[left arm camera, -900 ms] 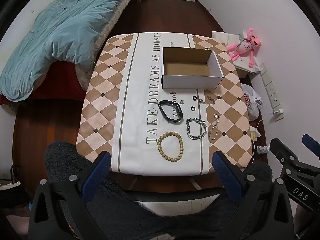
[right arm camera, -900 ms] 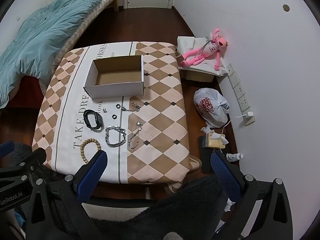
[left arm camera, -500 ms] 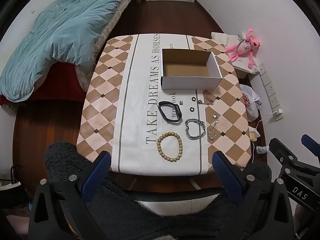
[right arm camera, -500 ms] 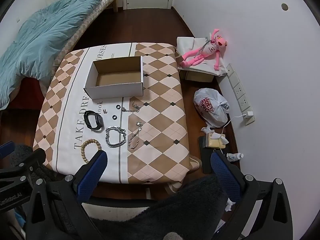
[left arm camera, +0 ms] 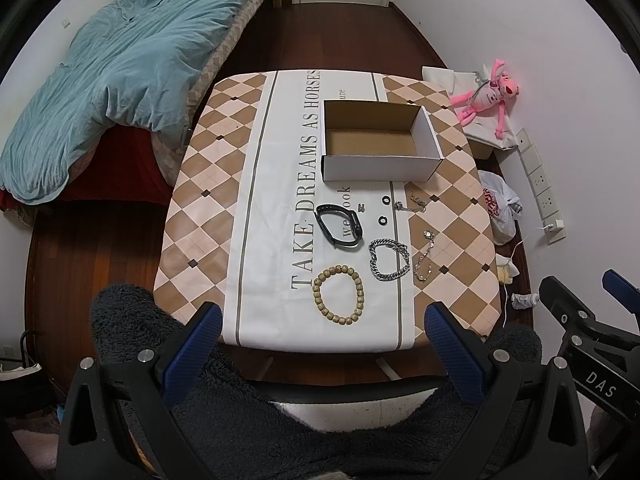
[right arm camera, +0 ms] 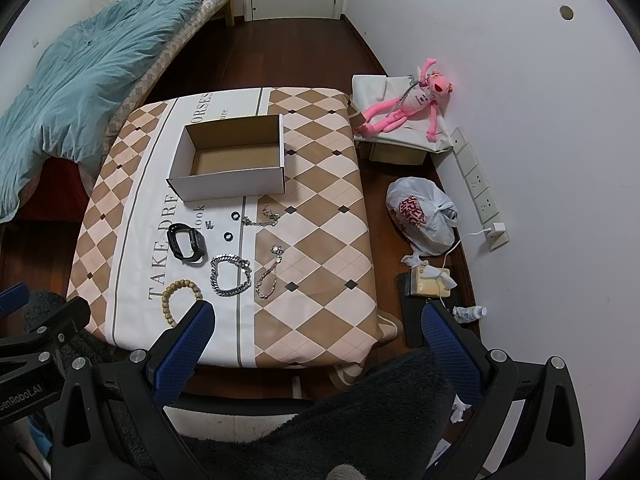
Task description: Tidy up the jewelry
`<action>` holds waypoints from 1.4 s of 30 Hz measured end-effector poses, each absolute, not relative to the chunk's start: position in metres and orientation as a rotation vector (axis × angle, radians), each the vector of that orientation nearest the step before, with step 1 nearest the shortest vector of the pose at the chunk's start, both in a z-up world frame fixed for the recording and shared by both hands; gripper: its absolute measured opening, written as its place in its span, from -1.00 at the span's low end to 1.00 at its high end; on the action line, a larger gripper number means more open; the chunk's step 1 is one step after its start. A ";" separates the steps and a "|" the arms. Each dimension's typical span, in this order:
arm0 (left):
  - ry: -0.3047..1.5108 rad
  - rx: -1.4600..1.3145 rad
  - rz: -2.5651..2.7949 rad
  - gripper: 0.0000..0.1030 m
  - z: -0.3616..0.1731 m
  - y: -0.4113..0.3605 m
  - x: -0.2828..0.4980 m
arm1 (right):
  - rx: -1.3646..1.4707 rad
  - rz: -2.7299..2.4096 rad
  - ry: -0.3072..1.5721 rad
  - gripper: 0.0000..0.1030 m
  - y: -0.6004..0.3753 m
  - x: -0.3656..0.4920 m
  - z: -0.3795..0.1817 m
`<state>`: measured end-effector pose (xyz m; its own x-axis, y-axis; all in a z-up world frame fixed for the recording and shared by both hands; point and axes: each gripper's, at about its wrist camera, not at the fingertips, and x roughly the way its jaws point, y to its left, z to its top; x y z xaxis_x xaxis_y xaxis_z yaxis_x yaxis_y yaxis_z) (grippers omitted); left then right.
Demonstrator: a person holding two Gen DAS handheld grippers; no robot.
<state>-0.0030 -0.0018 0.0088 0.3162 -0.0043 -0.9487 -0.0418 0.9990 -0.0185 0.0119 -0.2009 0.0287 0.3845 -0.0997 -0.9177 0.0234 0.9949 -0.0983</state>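
An empty white cardboard box [left arm camera: 378,168] [right arm camera: 232,184] stands on a low table with a checkered cloth [left arm camera: 200,184] [right arm camera: 320,248]. In front of it lie a black wristband [left arm camera: 339,226] [right arm camera: 187,242], a wooden bead bracelet [left arm camera: 339,294] [right arm camera: 180,296], a silver chain bracelet [left arm camera: 389,259] [right arm camera: 231,275], two thin silver chains [left arm camera: 424,256] [right arm camera: 270,276], two small black rings [left arm camera: 384,210] [right arm camera: 232,226] and a tiny clasp [left arm camera: 362,208]. My left gripper [left arm camera: 324,330] and right gripper [right arm camera: 316,328] hover high above the table's near edge, both open and empty.
A bed with a teal quilt [left arm camera: 116,72] stands left of the table. On the floor to the right are a pink plush toy [right arm camera: 412,104] on a white bag, a tied plastic bag [right arm camera: 420,216], tissues and a power strip [right arm camera: 480,188]. Dark fleece-clad knees [left arm camera: 280,420] fill the foreground.
Both views have shifted only slightly; the table sits a touch farther away in each. Nothing on the table has moved, and both grippers stay open.
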 end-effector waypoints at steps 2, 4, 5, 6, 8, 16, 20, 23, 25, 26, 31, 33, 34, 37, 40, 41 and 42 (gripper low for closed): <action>1.248 -0.042 0.025 1.00 0.009 -0.002 -0.003 | -0.074 -0.078 1.174 1.00 -0.201 0.012 0.029; 1.248 -0.044 0.023 1.00 0.009 -0.002 -0.003 | -0.073 -0.076 1.174 1.00 -0.201 0.012 0.029; 1.248 -0.043 0.024 1.00 0.009 -0.002 -0.003 | -0.072 -0.077 1.174 1.00 -0.202 0.012 0.029; 1.248 -0.043 0.025 1.00 0.009 -0.002 -0.003 | -0.072 -0.076 1.173 1.00 -0.202 0.012 0.029; 1.246 -0.042 0.023 1.00 0.009 -0.002 -0.003 | -0.073 -0.077 1.173 1.00 -0.202 0.012 0.028; 1.244 -0.041 0.024 1.00 0.011 -0.002 -0.002 | -0.071 -0.077 1.171 1.00 -0.202 0.012 0.034; 1.244 -0.044 0.024 1.00 0.013 -0.003 -0.001 | -0.072 -0.077 1.172 1.00 -0.202 0.012 0.033; 1.243 -0.042 0.024 1.00 0.012 -0.003 -0.002 | -0.069 -0.078 1.170 1.00 -0.202 0.011 0.032; 1.242 -0.044 0.024 1.00 0.013 -0.003 -0.002 | -0.070 -0.078 1.169 1.00 -0.202 0.010 0.030; 1.241 -0.044 0.024 1.00 0.013 -0.003 -0.002 | -0.070 -0.077 1.169 1.00 -0.202 0.009 0.029; 1.242 -0.045 0.023 1.00 0.018 -0.006 0.001 | -0.069 -0.077 1.168 1.00 -0.202 0.010 0.032; 1.241 -0.045 0.024 1.00 0.018 -0.007 0.001 | -0.069 -0.078 1.168 1.00 -0.202 0.011 0.034; 1.241 -0.044 0.024 1.00 0.018 -0.007 0.001 | -0.069 -0.077 1.168 1.00 -0.202 0.010 0.032; 1.241 -0.043 0.024 1.00 0.020 -0.008 0.002 | -0.069 -0.077 1.167 1.00 -0.202 0.010 0.033; 1.241 -0.046 0.024 1.00 0.020 -0.008 0.002 | -0.068 -0.077 1.167 1.00 -0.202 0.010 0.033; 1.240 -0.046 0.025 1.00 0.020 -0.008 0.002 | -0.069 -0.077 1.167 1.00 -0.202 0.011 0.037; 1.240 -0.046 0.024 1.00 0.020 -0.008 0.002 | -0.069 -0.077 1.166 1.00 -0.202 0.011 0.035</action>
